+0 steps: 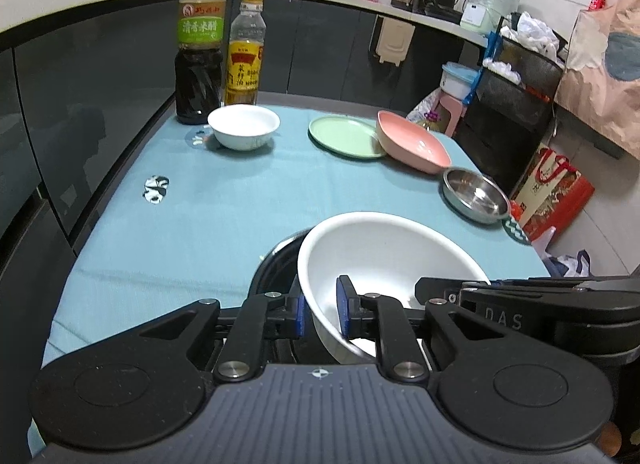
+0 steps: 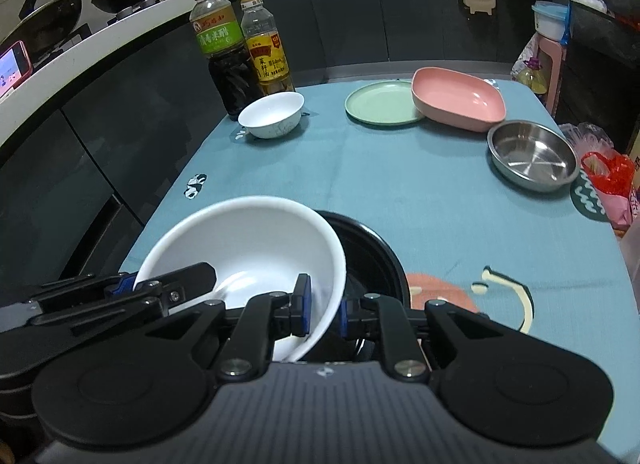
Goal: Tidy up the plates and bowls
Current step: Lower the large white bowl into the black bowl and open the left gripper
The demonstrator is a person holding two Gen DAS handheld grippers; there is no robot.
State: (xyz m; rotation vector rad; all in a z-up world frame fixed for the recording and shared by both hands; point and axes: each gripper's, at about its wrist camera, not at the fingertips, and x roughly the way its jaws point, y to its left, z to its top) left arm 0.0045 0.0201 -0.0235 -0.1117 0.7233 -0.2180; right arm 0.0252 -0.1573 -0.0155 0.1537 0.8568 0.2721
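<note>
Both your claws pinch opposite rims of the large white bowl [image 1: 384,264]: left gripper [image 1: 320,306], right gripper [image 2: 324,306], nearly closed on it. It's tilted over the black bowl [image 2: 368,260] beneath, not yet nested. Far ahead, the green plate [image 1: 344,136], pink dish [image 1: 412,142], steel bowl [image 1: 474,194] and small white bowl [image 1: 243,126] remain scattered.

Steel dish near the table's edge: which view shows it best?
The right wrist view: the steel dish appears larger, with its whole rim and ridged bottom visible. In the left wrist view the steel dish is smaller and lies close to the pink dish.
</note>
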